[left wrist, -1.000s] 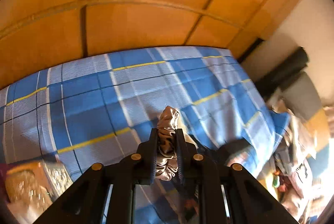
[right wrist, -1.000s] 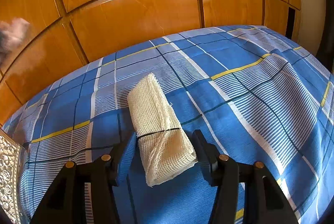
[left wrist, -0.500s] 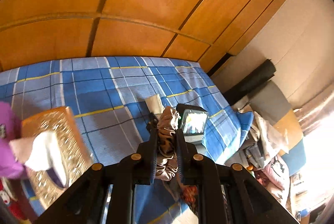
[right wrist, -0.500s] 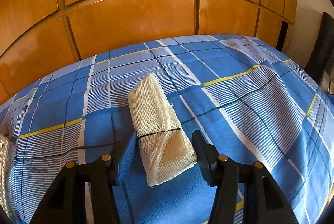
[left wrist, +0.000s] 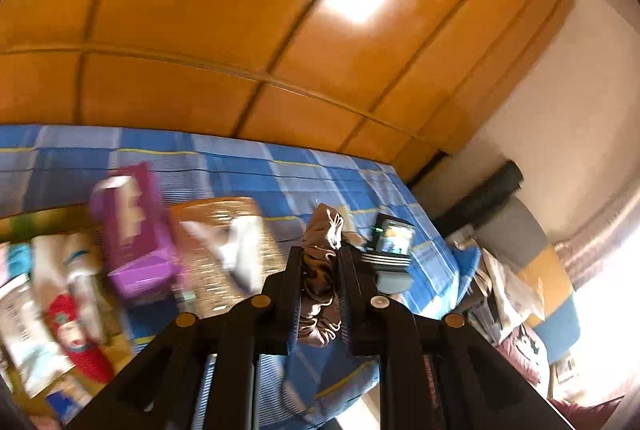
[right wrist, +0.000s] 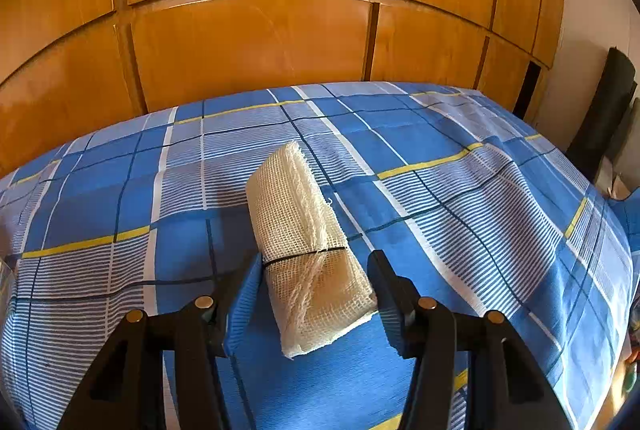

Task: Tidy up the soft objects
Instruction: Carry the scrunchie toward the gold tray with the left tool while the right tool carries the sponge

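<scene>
— Since it's soft and light, where do I take the gauze roll (right wrist: pixel 310 262)?

— Across its near end, by the black band; my right gripper (right wrist: pixel 314 298) straddles it, jaws apart, on the plaid bedspread (right wrist: pixel 460 197). Long axis points away, slightly left.

— And my left gripper (left wrist: pixel 320 290)?

— Clamped on a limp brown scrunchie (left wrist: pixel 322 270), upright, held above the bed.
</scene>
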`<state>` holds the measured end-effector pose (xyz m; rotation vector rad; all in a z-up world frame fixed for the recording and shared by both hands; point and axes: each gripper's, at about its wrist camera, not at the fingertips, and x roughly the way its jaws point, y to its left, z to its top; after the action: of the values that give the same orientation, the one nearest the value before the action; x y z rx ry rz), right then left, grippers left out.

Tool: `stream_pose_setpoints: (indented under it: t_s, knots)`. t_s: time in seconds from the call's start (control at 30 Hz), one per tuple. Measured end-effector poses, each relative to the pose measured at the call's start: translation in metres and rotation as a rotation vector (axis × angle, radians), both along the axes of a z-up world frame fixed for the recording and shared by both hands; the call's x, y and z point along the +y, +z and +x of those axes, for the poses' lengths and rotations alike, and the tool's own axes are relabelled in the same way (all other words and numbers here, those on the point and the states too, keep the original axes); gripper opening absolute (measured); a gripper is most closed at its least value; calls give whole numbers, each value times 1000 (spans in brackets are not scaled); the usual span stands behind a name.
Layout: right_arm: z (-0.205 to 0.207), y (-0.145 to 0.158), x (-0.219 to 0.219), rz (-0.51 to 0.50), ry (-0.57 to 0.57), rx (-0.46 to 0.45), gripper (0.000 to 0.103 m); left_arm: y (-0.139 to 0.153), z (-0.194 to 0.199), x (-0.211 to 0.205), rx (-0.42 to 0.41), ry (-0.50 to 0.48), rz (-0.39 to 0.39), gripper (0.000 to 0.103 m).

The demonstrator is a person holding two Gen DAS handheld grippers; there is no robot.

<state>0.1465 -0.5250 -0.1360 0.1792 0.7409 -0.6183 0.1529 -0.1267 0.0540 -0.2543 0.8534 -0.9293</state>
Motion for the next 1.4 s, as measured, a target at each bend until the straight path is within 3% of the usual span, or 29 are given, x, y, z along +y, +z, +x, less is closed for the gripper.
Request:
stream_pose_setpoints:
  t_s: [0.2, 0.33, 0.67, 0.93, 0.97, 1.03, 1.07, 1.1, 1.2, 1.33, 1.4]
  knots:
    - [2, 3, 5, -29, -2, 3, 55, -15, 10, 58, 16, 106, 15, 16]
    - [2, 4, 5, -36, -6, 3, 55, -39, 10, 78, 53, 128, 54, 16]
    - [0, 5, 8, -62, -23, 3, 55, -130, 20, 98, 231, 187, 168, 16]
    - [-1, 4, 8, -75, -31, 9, 55, -166, 22, 103, 298, 192, 212, 17]
    - [-2, 5, 8, -78, -35, 7, 55, -168, 20, 102, 299, 193, 217, 20]
    - [-4, 6, 8, -89, -46, 1, 55, -171, 17, 103, 306, 194, 214, 37]
    - [-5, 7, 9, -95, -50, -4, 55, -173, 15, 105, 314, 199, 206, 51]
    - [-6, 8, 9, -102, -56, -8, 55, -172, 14, 105, 321, 207, 196, 57]
    - [-8, 12, 11, -118, -63, -20, 55, -168, 9, 110, 304, 228, 179, 58]
    - [-11, 19, 15, -110, -26, -12, 55, -149, -1, 121, 189, 270, 227, 64]
    - [-19, 27, 22, -104, 7, -25, 55, -140, -7, 125, 115, 295, 257, 73]
